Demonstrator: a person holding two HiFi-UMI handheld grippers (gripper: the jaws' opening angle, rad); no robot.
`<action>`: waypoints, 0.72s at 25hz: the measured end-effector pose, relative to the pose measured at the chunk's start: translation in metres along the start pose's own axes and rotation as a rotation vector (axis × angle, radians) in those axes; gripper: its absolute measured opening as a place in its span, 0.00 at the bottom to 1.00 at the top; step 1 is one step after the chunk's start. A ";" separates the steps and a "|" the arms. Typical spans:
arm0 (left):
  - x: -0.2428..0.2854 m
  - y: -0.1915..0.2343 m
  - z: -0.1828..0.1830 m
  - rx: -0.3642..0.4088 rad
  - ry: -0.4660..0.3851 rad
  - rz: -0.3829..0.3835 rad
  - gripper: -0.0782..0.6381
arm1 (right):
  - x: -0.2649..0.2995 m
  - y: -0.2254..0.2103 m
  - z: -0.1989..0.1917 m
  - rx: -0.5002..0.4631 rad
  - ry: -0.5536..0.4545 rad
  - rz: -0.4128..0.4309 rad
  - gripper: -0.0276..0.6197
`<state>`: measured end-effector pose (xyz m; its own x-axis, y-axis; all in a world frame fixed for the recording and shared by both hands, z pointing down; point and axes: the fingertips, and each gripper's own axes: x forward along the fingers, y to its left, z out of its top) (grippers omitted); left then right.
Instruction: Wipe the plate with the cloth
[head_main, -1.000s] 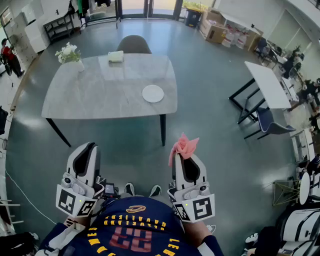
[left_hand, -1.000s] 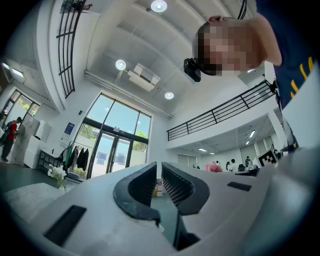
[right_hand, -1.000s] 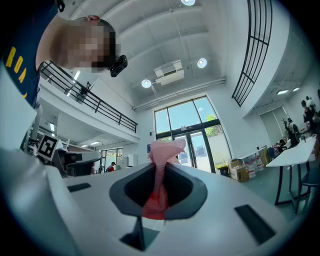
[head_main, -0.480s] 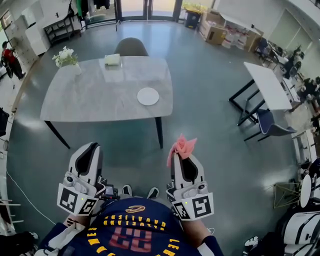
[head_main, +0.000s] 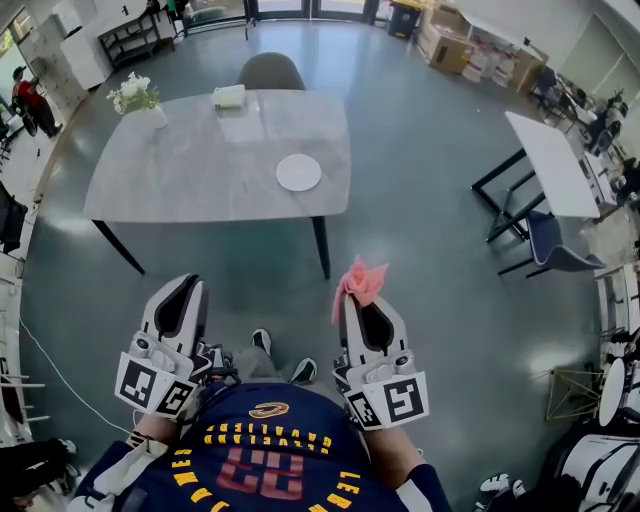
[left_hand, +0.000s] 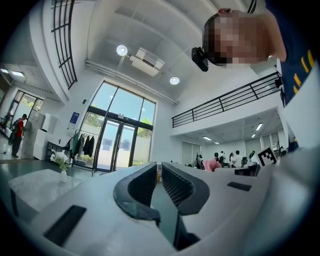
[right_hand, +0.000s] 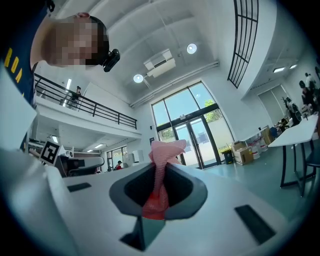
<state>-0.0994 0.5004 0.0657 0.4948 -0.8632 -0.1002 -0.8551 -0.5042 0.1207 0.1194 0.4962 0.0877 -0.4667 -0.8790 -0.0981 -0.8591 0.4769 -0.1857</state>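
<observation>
A round white plate (head_main: 298, 172) lies near the front right corner of the grey table (head_main: 180, 170), well ahead of me. My right gripper (head_main: 352, 298) is shut on a pink cloth (head_main: 359, 279) that sticks up past its tips; the cloth (right_hand: 162, 162) shows bunched between the jaws in the right gripper view. My left gripper (head_main: 192, 291) is shut with nothing in it, its jaws (left_hand: 159, 172) nearly touching. Both grippers are held low in front of my body, over the floor and short of the table.
On the table's far side stand a vase of white flowers (head_main: 134, 95) and a tissue box (head_main: 229, 96), with a chair (head_main: 270, 70) behind. A second white table (head_main: 552, 165) and chair (head_main: 550, 250) are at the right. Boxes (head_main: 455, 45) line the back wall.
The view has shifted a little, and the table and plate sit slightly differently in it. Both grippers keep their pose, the right still holding the cloth.
</observation>
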 end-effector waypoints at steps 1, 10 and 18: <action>0.004 0.000 0.000 -0.008 0.000 0.005 0.15 | 0.001 -0.005 0.000 0.002 0.005 0.000 0.10; 0.080 0.028 -0.018 -0.050 0.003 -0.033 0.15 | 0.051 -0.054 -0.010 -0.002 0.047 -0.054 0.10; 0.165 0.094 -0.029 -0.098 0.009 -0.089 0.15 | 0.133 -0.087 -0.025 -0.024 0.109 -0.129 0.10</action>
<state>-0.0933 0.3096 0.0889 0.5697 -0.8150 -0.1058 -0.7889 -0.5784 0.2078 0.1268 0.3378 0.1154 -0.3717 -0.9278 0.0322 -0.9173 0.3616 -0.1667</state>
